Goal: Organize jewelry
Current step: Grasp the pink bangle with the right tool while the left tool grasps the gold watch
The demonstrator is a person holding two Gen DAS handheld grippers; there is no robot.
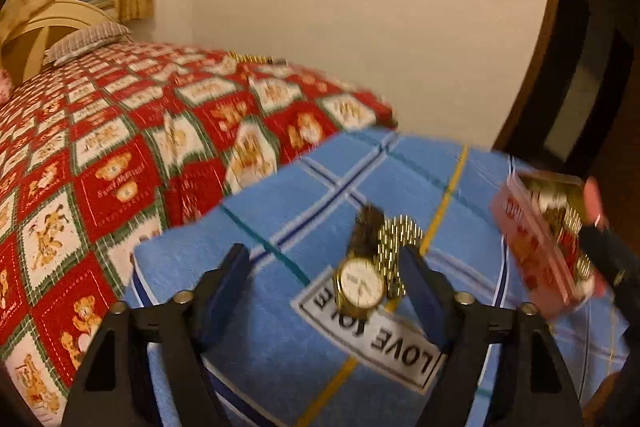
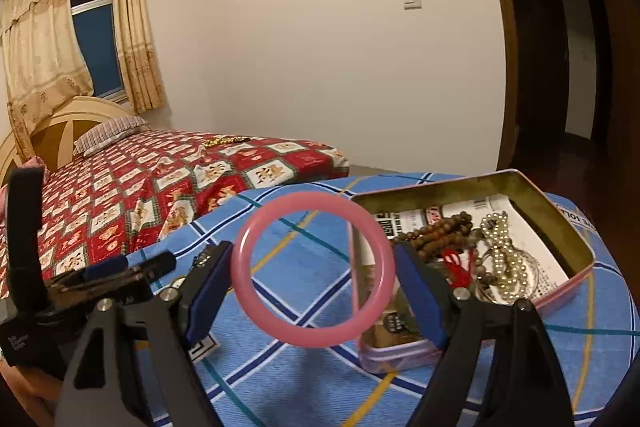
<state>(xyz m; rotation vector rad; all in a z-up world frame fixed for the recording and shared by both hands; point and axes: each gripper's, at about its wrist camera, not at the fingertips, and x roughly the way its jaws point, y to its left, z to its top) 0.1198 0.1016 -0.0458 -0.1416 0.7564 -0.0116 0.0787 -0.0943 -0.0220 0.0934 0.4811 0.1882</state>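
Right tongs are gripping the pink bangle upright at frame centre, just left of the tin; smooth rim could be slipping out. Left tongs are hanging released over the watch on the desk, risking snagging its band.

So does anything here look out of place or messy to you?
A little. A gold watch and a gold bracelet lie loose on the blue cloth, outside the tin that holds the bead strings. The pink bangle sits upright between the right fingers, not yet in the tin.
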